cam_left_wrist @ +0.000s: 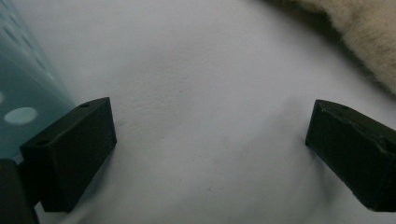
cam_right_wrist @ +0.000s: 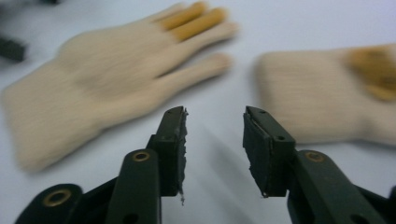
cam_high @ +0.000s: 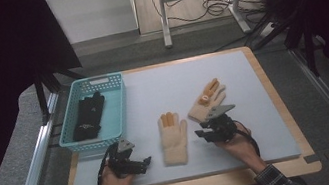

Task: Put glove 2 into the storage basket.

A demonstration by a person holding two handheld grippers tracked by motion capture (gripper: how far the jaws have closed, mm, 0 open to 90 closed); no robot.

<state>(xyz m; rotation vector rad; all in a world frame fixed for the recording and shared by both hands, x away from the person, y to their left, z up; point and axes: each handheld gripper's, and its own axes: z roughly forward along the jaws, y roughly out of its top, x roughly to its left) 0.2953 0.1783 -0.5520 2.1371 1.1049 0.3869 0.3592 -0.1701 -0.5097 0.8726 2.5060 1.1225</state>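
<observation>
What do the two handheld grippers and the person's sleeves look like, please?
Both the left gripper and the right gripper are black, each topped by a grey three-cornered plate and trailing a black cable. Their jaws end in flat rectangular black pads. The right sleeve is dark plaid.

On the tabletop [cam_high: 250, 73], a turquoise basket [cam_high: 116, 111] stood at the far left corner with a black glove [cam_high: 88, 116] lying inside. Right of the basket lay a cream glove [cam_high: 174, 140], fingers pointing away, and farther right a second cream glove [cam_high: 207, 100], tilted. The left gripper [cam_high: 146, 161] sat just nearer than the basket; the right gripper [cam_high: 203, 133] rested between the cream gloves.
</observation>
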